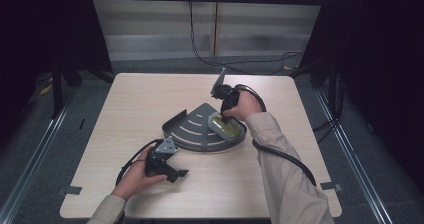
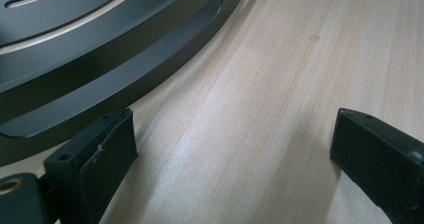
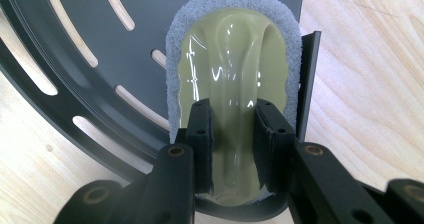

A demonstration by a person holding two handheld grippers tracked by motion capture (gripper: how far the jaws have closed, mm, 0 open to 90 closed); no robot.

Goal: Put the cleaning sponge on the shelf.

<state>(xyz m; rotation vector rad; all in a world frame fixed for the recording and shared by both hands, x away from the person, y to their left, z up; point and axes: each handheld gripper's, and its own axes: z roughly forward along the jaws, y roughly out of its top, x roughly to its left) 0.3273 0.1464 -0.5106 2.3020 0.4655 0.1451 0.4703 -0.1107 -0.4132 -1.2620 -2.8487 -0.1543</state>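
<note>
Right gripper [image 3: 234, 134]: jaws clamped on sponge [image 3: 233, 74] handle in slotted tray [image 3: 75, 79]. Step: placing or scrubbing; next needs release or stroke. Left gripper [image 2: 232, 149]: jaws wide, empty, over table [image 2: 300, 59].

In the right gripper view, the green-handled scrub sponge [image 3: 232, 74] is partly covered at six o'clock by the right gripper [image 3: 234, 144], whose two black jaws clamp the handle ridge and hide its near end. The dark slotted corner rack [image 3: 95, 24] runs off the frame at twelve and nine o'clock. In the left gripper view, the rack [image 2: 100, 59] is cut off at the eleven o'clock corner. In the high view, the sponge's [image 1: 223, 127] grey pad is too small to make out.
</note>
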